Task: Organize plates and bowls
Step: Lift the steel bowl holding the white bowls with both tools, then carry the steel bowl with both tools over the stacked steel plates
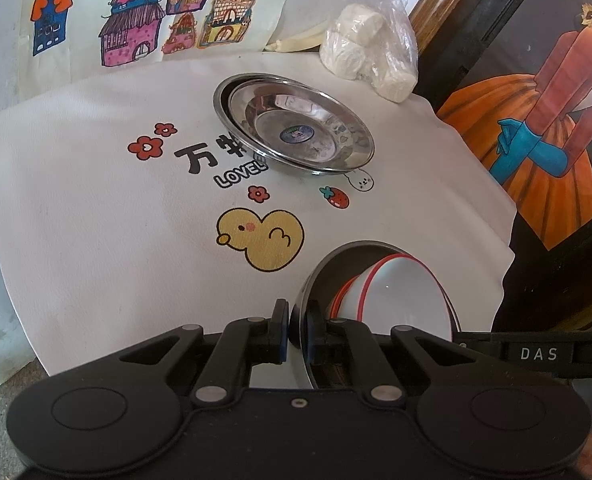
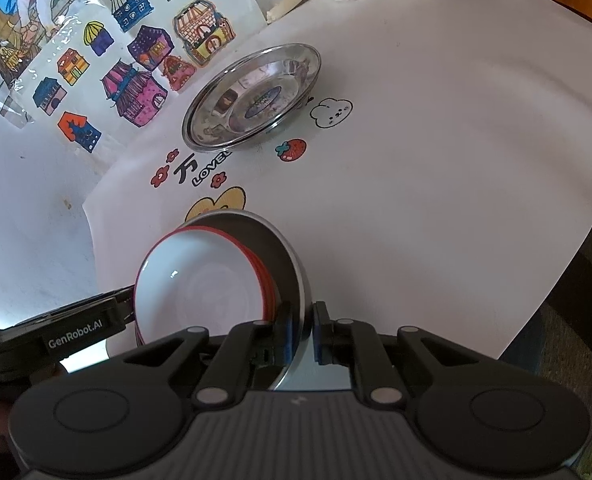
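A steel plate holds stacked white bowls with red rims. My left gripper is shut on the plate's rim on one side. My right gripper is shut on the same steel plate at the opposite rim, with the white bowls inside it. The plate is held above the white cloth near its front edge. Two stacked steel plates rest on the cloth further back; they also show in the right wrist view.
A white printed cloth covers the table. A bag of white rolls lies at the back. A sheet with drawn houses lies behind the cloth. A dark painting stands at the right.
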`<act>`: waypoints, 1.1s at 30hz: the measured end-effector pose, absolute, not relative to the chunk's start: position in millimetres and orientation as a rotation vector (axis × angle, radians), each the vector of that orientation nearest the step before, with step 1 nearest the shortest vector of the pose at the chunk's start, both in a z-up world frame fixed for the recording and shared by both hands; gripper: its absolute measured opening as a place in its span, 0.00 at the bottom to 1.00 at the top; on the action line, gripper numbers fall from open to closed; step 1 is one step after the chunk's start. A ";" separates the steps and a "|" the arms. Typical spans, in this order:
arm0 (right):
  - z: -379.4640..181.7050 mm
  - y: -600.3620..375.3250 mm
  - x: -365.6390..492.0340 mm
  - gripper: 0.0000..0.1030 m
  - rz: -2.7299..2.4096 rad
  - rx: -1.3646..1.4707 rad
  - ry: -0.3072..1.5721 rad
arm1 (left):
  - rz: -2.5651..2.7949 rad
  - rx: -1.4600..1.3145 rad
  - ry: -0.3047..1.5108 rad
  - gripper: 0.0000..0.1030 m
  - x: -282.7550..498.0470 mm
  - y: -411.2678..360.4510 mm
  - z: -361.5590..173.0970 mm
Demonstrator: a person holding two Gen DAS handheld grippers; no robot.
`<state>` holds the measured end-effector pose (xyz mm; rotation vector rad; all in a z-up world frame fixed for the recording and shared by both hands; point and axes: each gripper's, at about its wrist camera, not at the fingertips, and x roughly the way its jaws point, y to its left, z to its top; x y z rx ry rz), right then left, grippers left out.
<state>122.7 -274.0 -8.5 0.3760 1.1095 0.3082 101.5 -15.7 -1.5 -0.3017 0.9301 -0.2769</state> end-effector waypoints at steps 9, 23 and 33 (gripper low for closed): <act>-6.8 -274.1 124.9 0.11 0.303 0.384 1.102 | -0.278 -0.298 0.919 0.06 105.9 -17.7 1.0; -5.8 -276.4 135.0 0.11 0.295 0.401 1.086 | -0.271 -0.310 0.905 0.06 118.1 -20.1 3.5; -5.0 -280.0 151.7 0.11 0.294 0.424 1.057 | -0.254 -0.342 0.876 0.07 135.1 -19.9 6.1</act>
